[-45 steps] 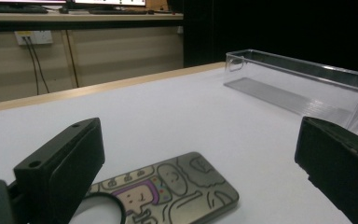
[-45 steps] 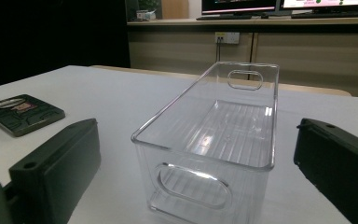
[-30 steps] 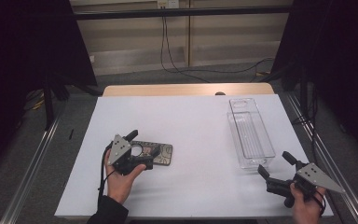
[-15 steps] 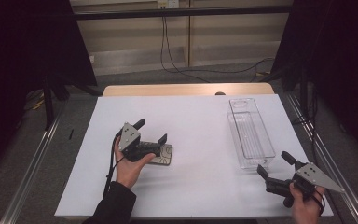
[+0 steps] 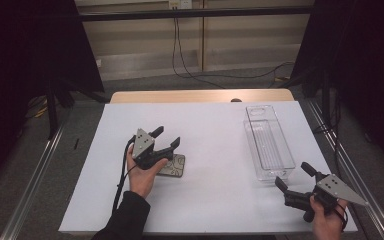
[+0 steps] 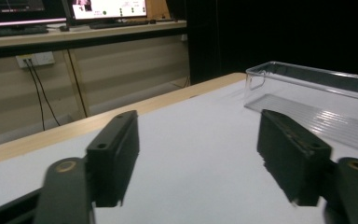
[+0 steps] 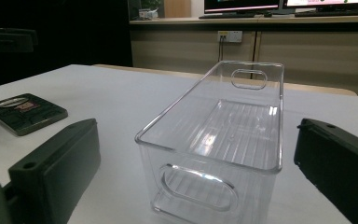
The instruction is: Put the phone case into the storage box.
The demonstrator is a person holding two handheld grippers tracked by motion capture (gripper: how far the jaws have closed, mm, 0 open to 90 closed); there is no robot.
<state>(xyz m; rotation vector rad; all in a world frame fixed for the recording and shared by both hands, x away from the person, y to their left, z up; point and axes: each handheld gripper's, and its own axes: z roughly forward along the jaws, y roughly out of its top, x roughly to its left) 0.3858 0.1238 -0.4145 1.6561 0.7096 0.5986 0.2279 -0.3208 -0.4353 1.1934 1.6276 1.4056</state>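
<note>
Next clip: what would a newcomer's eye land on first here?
Probably the clear plastic bin, empty, at the white table's right side. Next, the small dark flat packet at centre-left, with the left gripper above it, jaws apart. The right gripper waits open near the bin's near end.

The left gripper [image 5: 166, 139] sits in the person's left hand [image 5: 142, 172], whose dark-sleeved forearm comes up from the bottom edge of the high view; its jaws point up and to the right, have just been closing and stand partly apart, and the left gripper view shows nothing between them. The right gripper [image 5: 294, 176] is held low at the near right in the right hand [image 5: 326, 218], angled up and to the left. Its jaws stand wide apart, gripping nothing.
</note>
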